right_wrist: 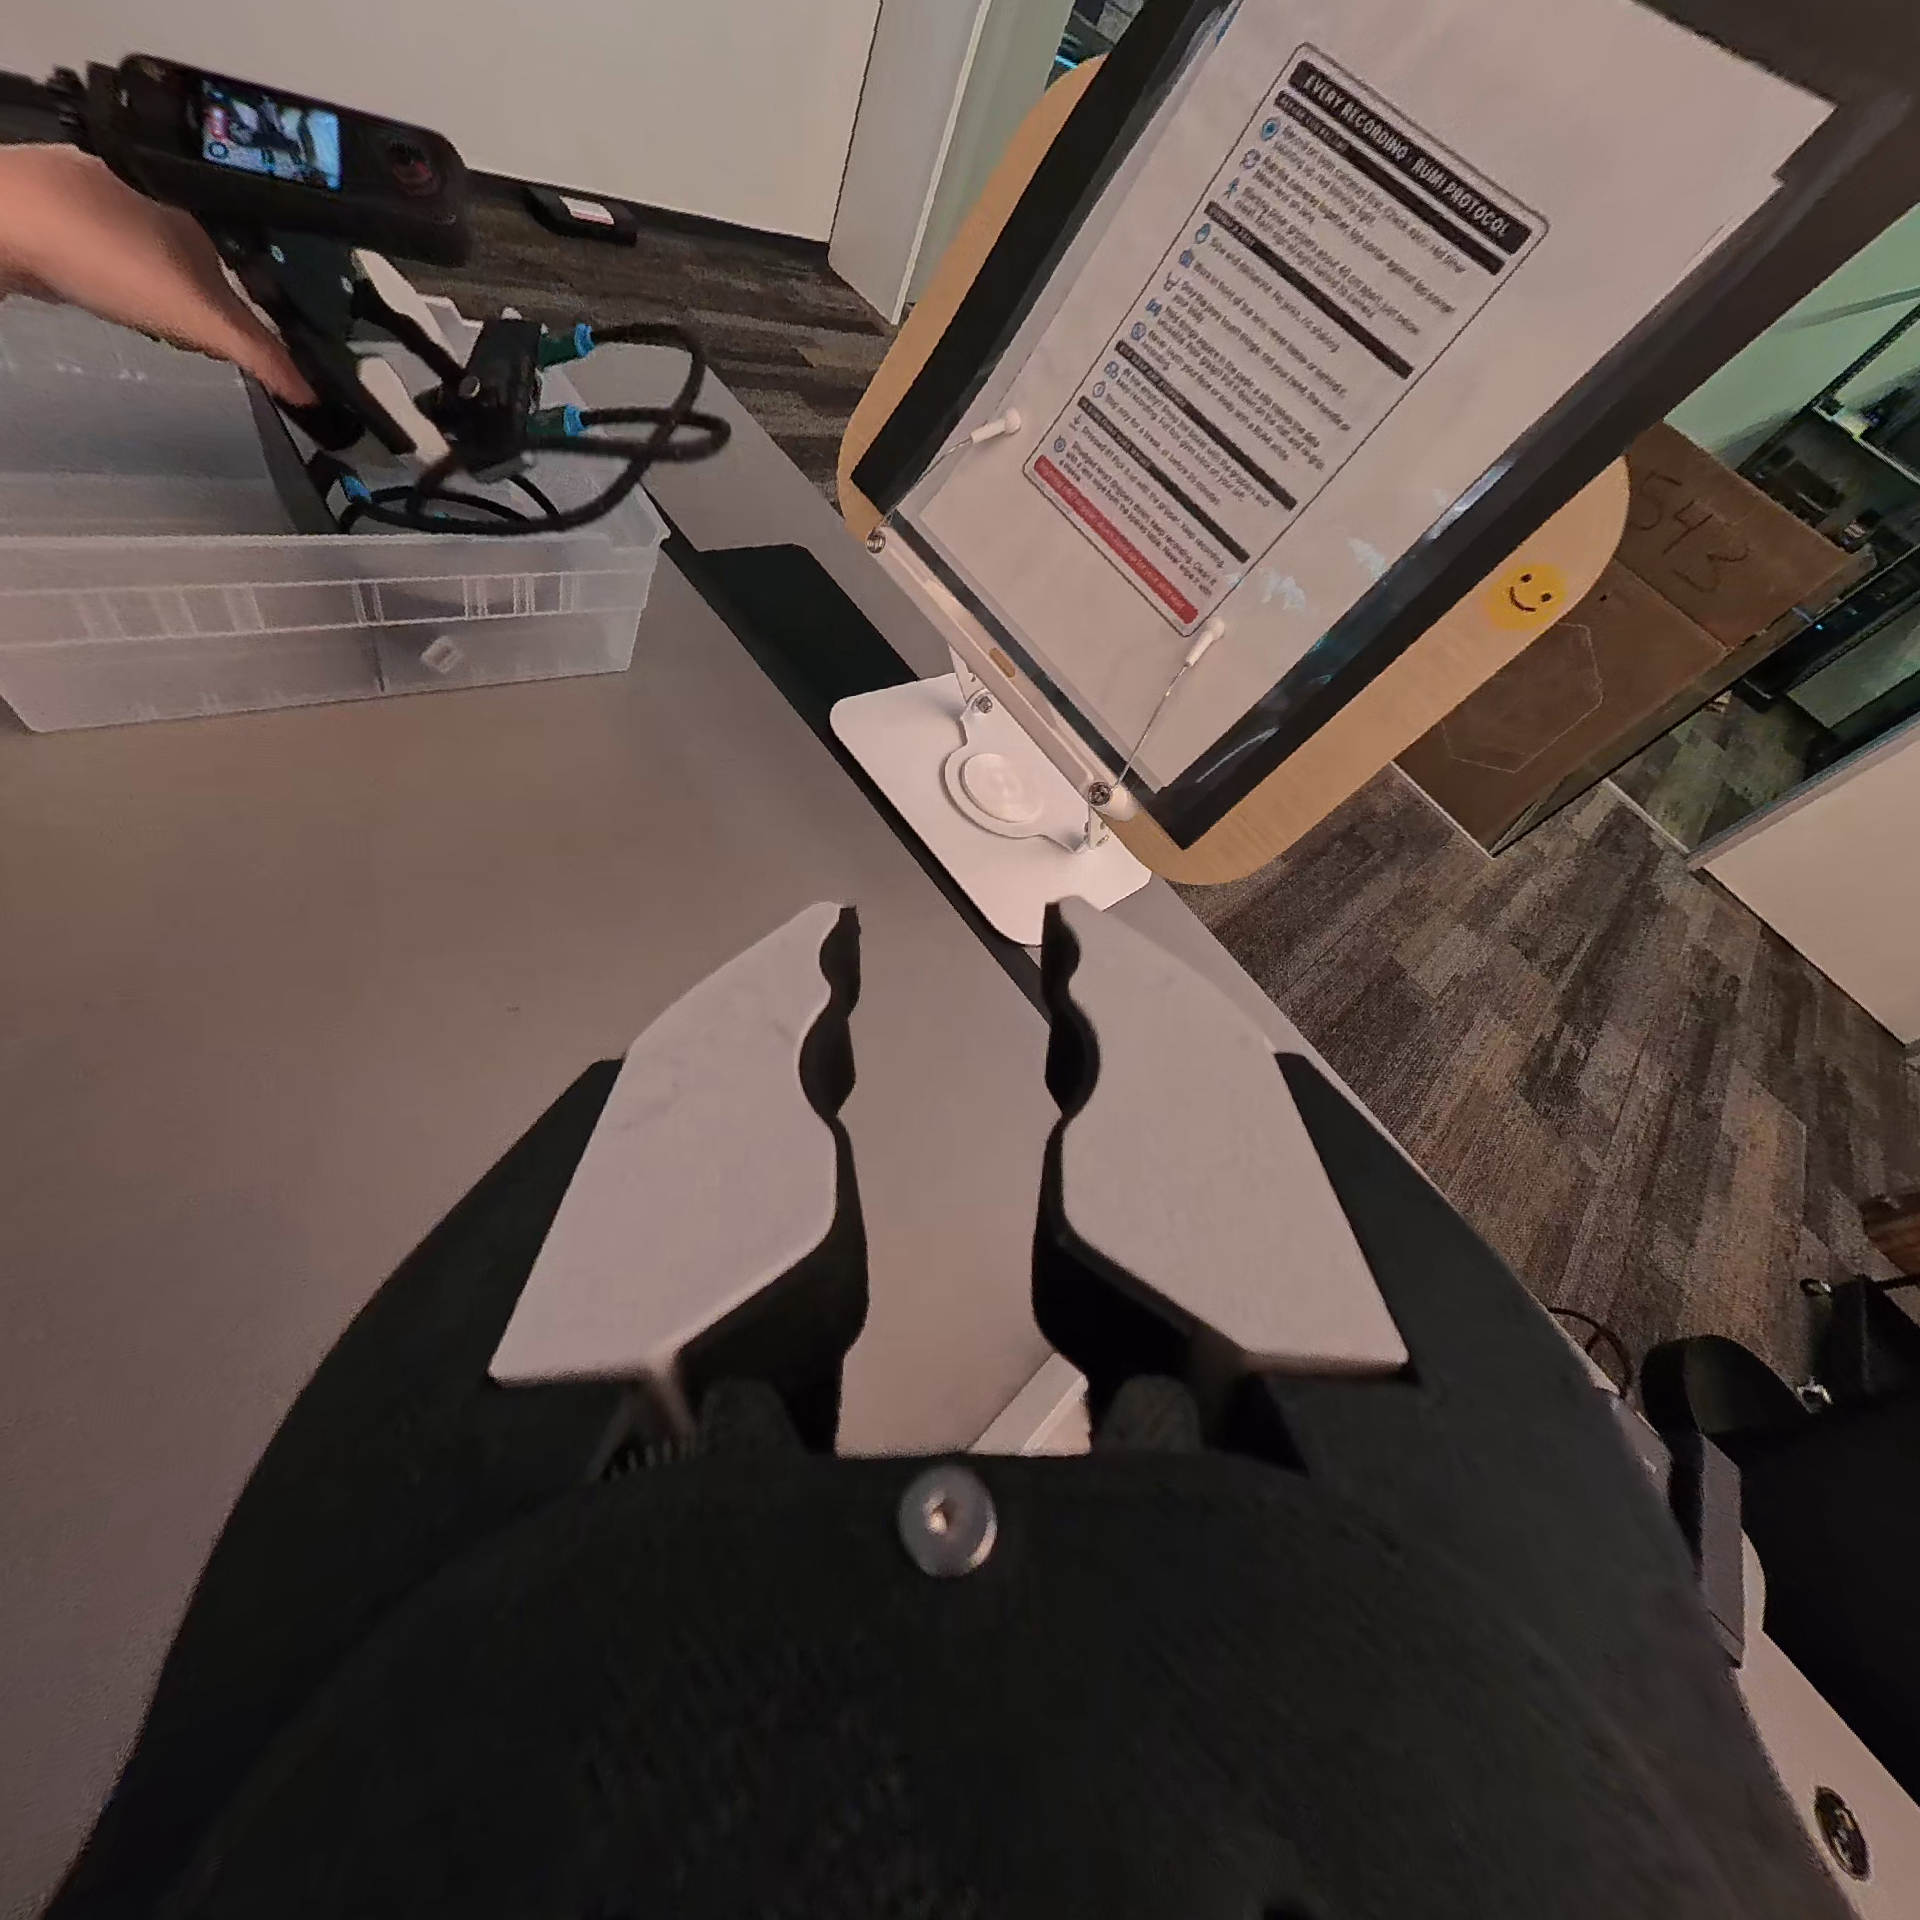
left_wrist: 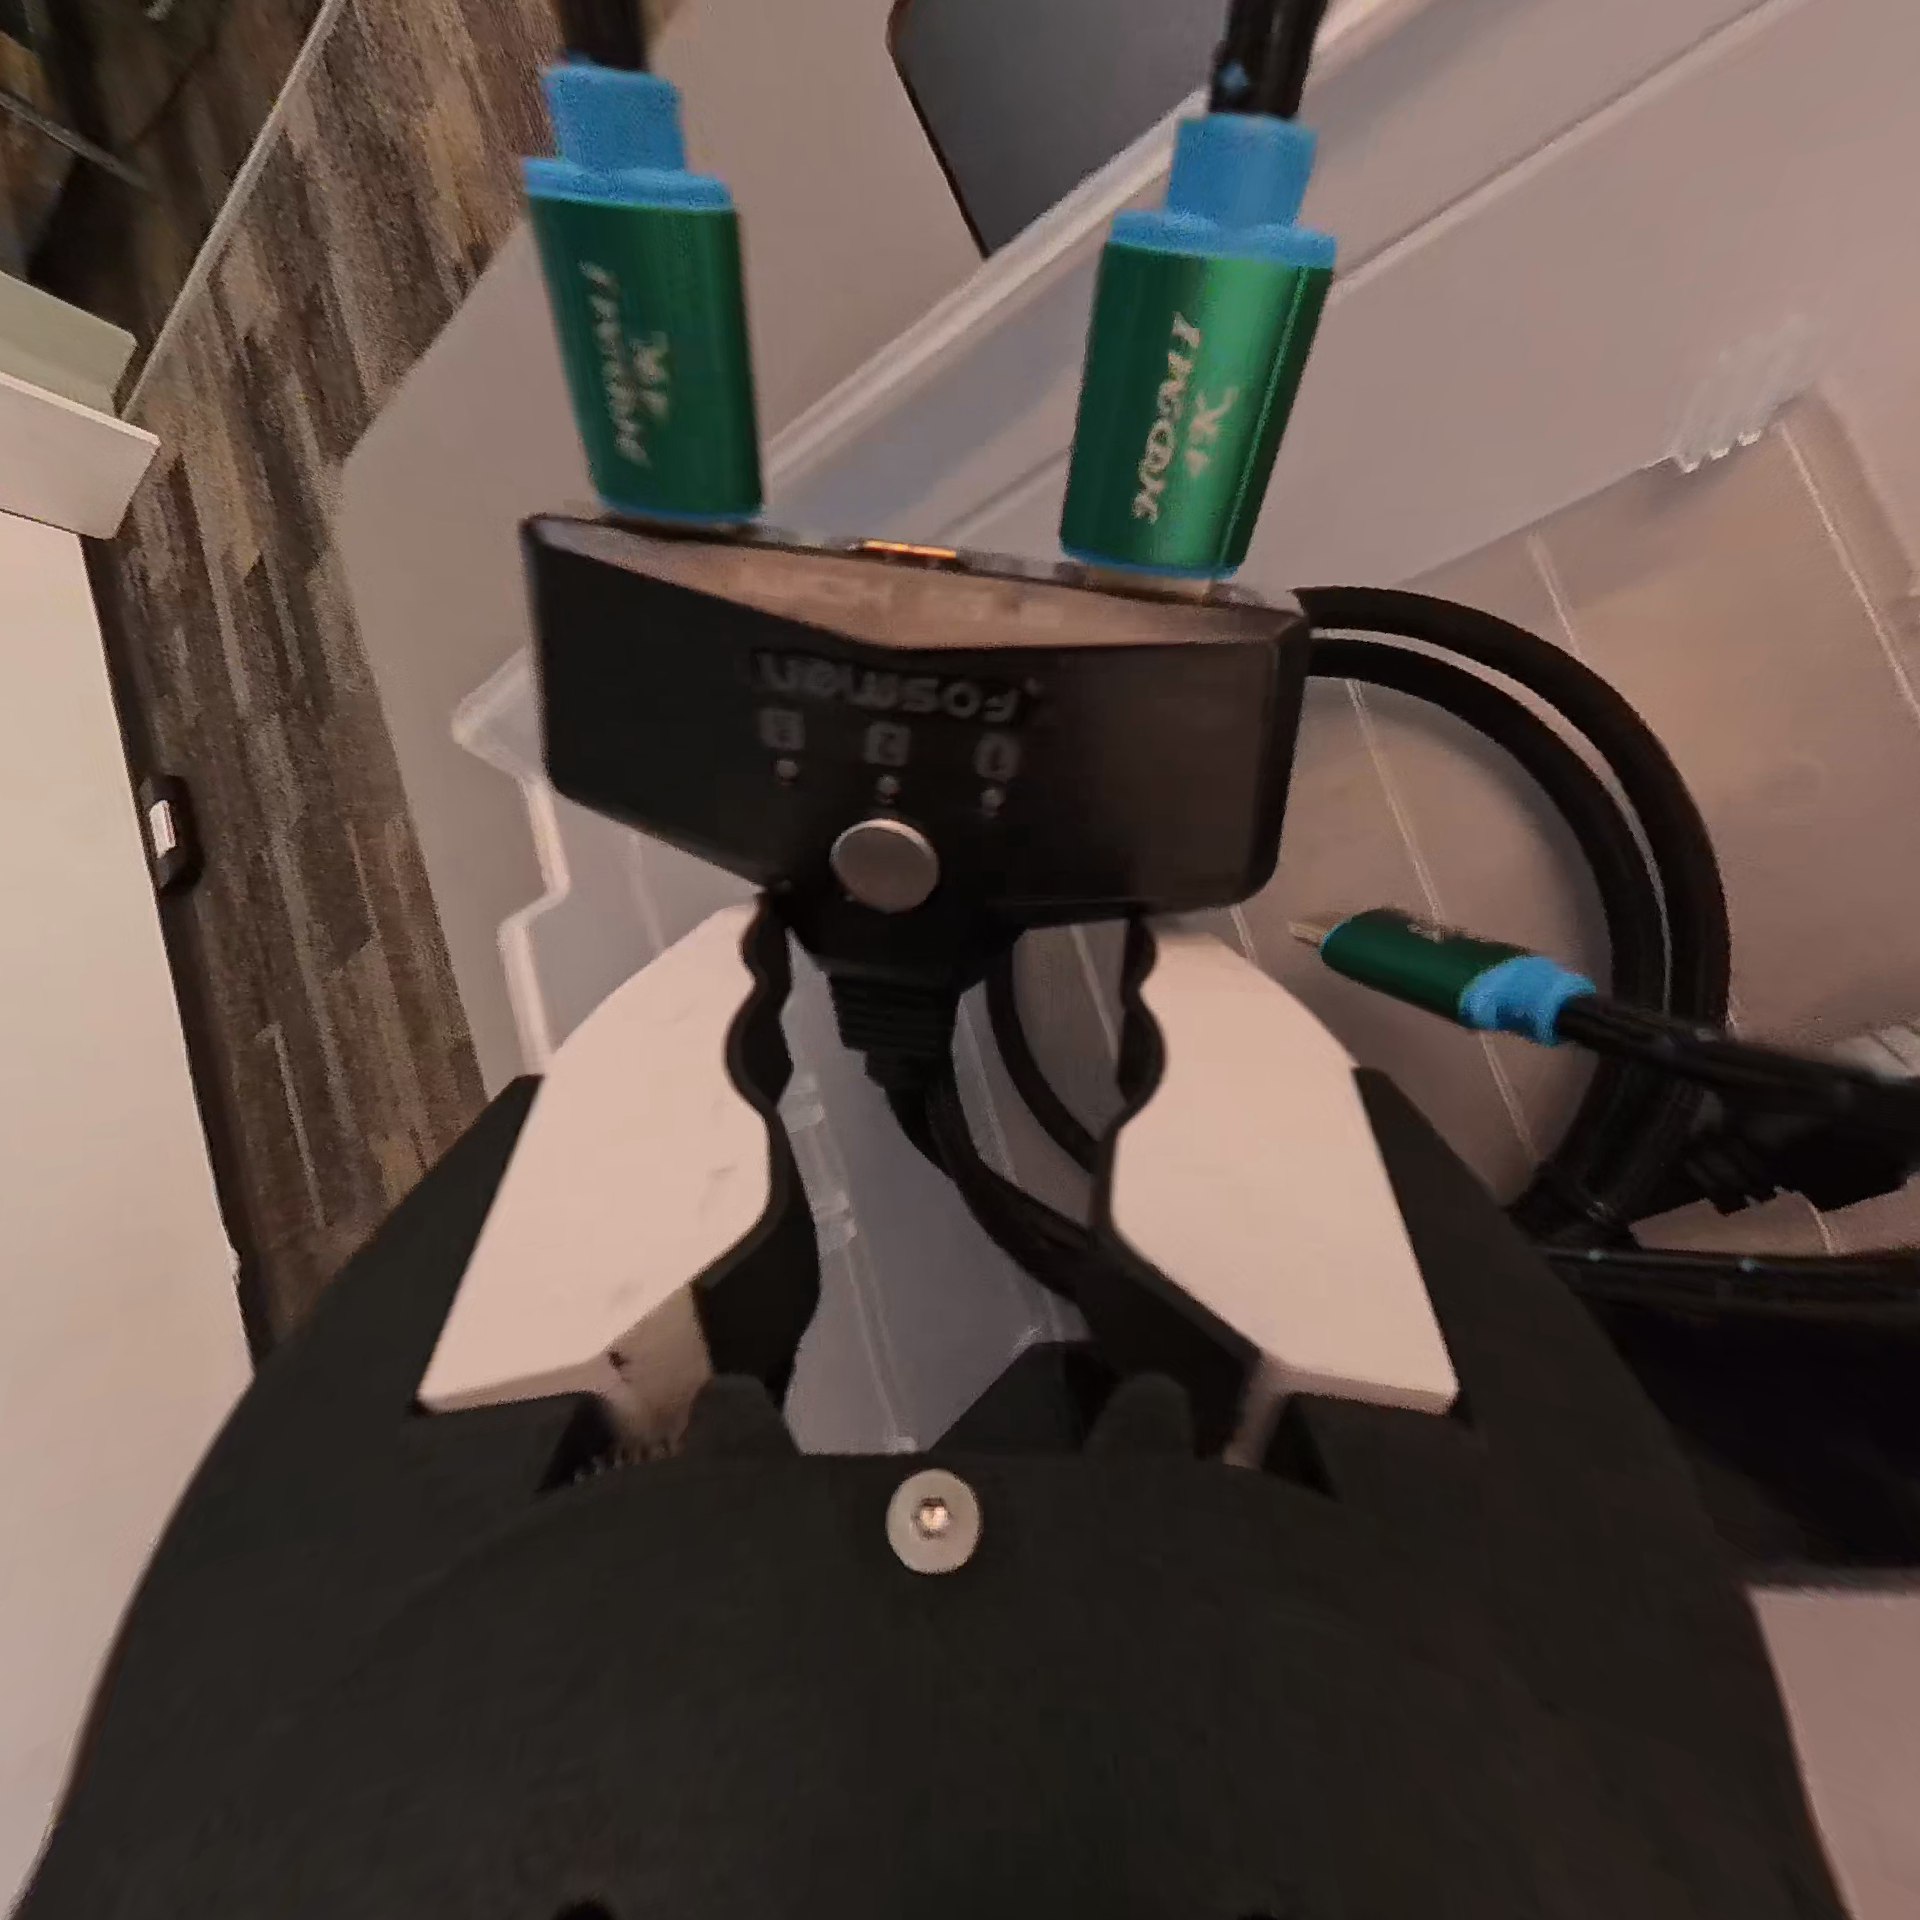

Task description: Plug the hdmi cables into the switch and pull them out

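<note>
— Above the clear bin [left_wrist: 540,727], what does the left gripper [left_wrist: 940,925] hold?
— It pinches the black switch [left_wrist: 904,727]; two green plugs [left_wrist: 644,343] sit in it, a third [left_wrist: 1392,951] loose.
— The right gripper [right_wrist: 951,920]?
— Spread, empty, over the table [right_wrist: 312,935].

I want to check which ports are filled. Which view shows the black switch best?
The left wrist view: the switch fills the middle, two green plugs seated, centre port empty. The right wrist view shows it small and far off in the left gripper.

Grey table [right_wrist: 312,935], patterned carpet [right_wrist: 1558,1039], white walls [right_wrist: 623,62]
</note>
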Available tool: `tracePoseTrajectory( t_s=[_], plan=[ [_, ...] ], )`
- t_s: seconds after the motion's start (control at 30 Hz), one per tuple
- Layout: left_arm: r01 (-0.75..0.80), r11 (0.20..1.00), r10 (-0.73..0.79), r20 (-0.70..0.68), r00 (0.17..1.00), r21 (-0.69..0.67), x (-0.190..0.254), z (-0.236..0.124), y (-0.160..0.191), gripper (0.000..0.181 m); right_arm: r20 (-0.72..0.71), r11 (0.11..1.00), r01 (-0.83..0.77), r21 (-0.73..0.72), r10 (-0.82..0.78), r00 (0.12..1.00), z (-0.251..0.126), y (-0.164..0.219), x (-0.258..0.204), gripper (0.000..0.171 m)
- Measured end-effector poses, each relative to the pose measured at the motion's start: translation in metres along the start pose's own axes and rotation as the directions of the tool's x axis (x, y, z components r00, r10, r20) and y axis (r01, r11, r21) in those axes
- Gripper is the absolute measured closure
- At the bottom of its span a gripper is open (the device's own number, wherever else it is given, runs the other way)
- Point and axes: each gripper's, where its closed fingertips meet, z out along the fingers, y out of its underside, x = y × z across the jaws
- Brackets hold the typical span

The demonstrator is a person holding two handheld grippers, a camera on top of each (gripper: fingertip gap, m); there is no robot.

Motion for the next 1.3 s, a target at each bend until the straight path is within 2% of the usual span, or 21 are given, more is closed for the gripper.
tracePoseTrajectory(
  t_s=[0.03,0.13,0.2,0.27,0.5,0.63,0.93,1.17,1.3],
  plan=[
    [-0.003,1.000,0.003,0.010,1.000,-0.006,0.001,0.003,-0.001,0.111,0.002,1.000,0.004,-0.007,-0.004,1.000,0.001,0.001,-0.001,0.137],
    [-0.033,0.999,0.035,0.061,0.997,-0.030,-0.002,0.007,-0.002,0.114,0.010,1.000,0.020,-0.024,-0.019,1.000,0.004,0.005,-0.003,0.137],
    [-0.039,0.999,0.041,0.107,0.993,-0.017,-0.008,0.008,-0.005,0.129,0.012,0.999,0.031,-0.035,-0.030,0.999,0.005,0.007,-0.004,0.137],
    [-0.048,0.999,0.048,0.116,0.992,-0.006,-0.008,0.008,-0.008,0.135,0.010,0.998,0.038,-0.043,-0.037,0.999,0.006,0.009,-0.003,0.137],
    [0.014,1.000,-0.014,0.027,1.000,-0.011,-0.009,0.002,-0.010,0.139,0.015,0.997,0.044,-0.064,-0.043,0.999,0.009,0.015,-0.002,0.137],
    [0.020,0.998,-0.022,0.032,0.999,0.065,-0.015,-0.018,-0.025,0.139,0.019,0.997,0.036,-0.072,-0.035,0.999,0.012,0.019,-0.001,0.137],
    [-0.081,0.961,0.031,0.188,0.982,0.264,-0.024,-0.099,-0.076,0.139,0.020,0.996,0.033,-0.088,-0.032,0.999,0.018,0.026,0.000,0.137],
    [-0.205,0.863,-0.003,0.411,0.912,0.462,-0.025,-0.206,-0.116,0.140,0.017,0.996,0.009,-0.086,-0.008,1.000,0.018,0.030,0.005,0.137],
    [-0.217,0.776,-0.023,0.371,0.928,0.592,-0.001,-0.264,-0.130,0.140,0.015,0.996,-0.007,-0.085,0.008,1.000,0.019,0.034,0.009,0.137]
  ],
)
